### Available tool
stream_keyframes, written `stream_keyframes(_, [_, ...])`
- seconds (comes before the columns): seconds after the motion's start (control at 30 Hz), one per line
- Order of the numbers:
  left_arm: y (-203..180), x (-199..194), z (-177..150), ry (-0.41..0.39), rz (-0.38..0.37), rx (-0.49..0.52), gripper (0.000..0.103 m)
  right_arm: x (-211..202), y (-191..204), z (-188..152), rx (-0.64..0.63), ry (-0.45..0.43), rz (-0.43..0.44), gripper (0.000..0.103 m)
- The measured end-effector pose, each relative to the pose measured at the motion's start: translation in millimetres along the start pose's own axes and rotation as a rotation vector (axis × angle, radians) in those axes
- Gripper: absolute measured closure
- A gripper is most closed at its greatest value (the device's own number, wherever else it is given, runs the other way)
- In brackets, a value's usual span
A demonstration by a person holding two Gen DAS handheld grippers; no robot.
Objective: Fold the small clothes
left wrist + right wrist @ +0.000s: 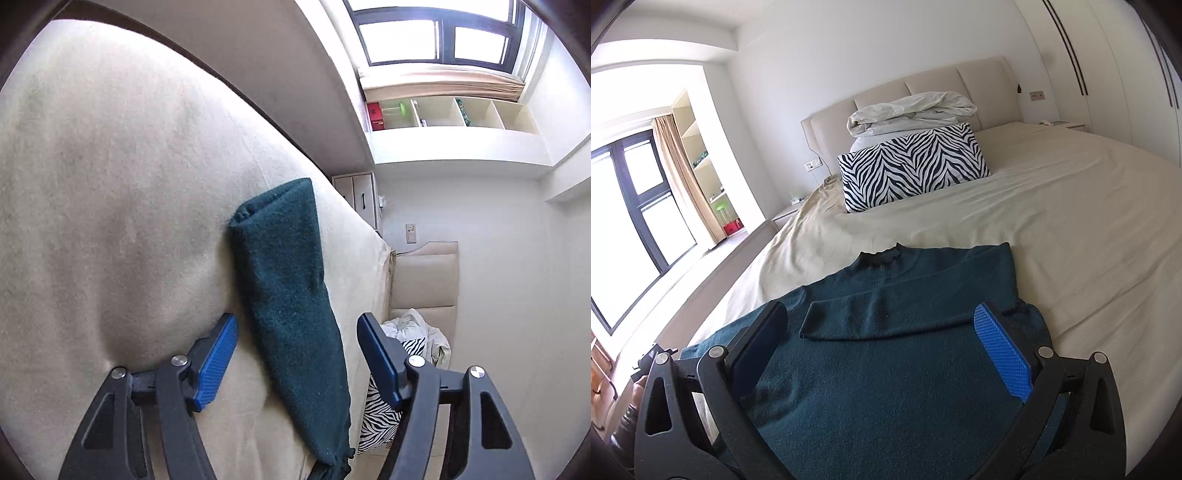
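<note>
1. We see a dark teal sweater (886, 369) lying flat on the bed sheet (1071, 229), collar toward the headboard, body spread toward the right wrist camera.
2. One sleeve (886, 314) is folded across the chest, its cuff end pointing toward the window side; the other sleeve (288, 295) lies stretched out on the cream sheet (110, 184) in the left wrist view, cuff end away from the camera.
3. Our right gripper (882, 350) hangs over the sweater's chest with its jaws spread wide, one finger on either side of the folded sleeve, gripping nothing. Whether the fingertips touch the knit, we cannot tell.
4. Our left gripper (297, 354) is likewise wide open and straddles the outstretched sleeve: one blue pad (218, 362) sits at the sheet just beside the sleeve's edge, the other pad (376, 358) stands off beyond the bed's side. It has hold of nothing.
5. Farther up the bed we find a zebra-striped pillow (912, 170), well apart from the sweater, with a crumpled white duvet (912, 110) piled behind it against the padded headboard (942, 81).
6. Beyond the bed there is a dark-framed window (628, 192) with a beige curtain (683, 173) and open shelves (454, 114).
</note>
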State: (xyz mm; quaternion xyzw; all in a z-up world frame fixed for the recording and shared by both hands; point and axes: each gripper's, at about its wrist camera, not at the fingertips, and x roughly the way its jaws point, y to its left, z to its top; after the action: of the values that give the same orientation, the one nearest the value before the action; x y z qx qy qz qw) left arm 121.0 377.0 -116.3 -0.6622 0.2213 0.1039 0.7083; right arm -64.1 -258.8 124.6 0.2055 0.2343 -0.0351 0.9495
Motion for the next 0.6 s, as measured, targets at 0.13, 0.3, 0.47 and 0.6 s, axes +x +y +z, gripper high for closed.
stream_keyframes(0.13, [-15,20,14,-0.032,0.041,0.055,0.041,3,-7,-3,0.032,0.015,0.009,0.000])
stream_keyframes(0.3, [-35,47,15,0.003,0.107,0.181,0.095,12,-19,-9,0.067,0.045,0.013,0.000])
stream_keyframes(0.47, [-123,52,-63,0.053,0.101,0.658,0.095,27,-29,-15,0.099,0.085,0.039,0.000])
stream_keyframes(0.6, [-181,52,-212,0.168,0.032,1.135,0.094,45,-44,-24,0.168,0.134,0.057,0.000])
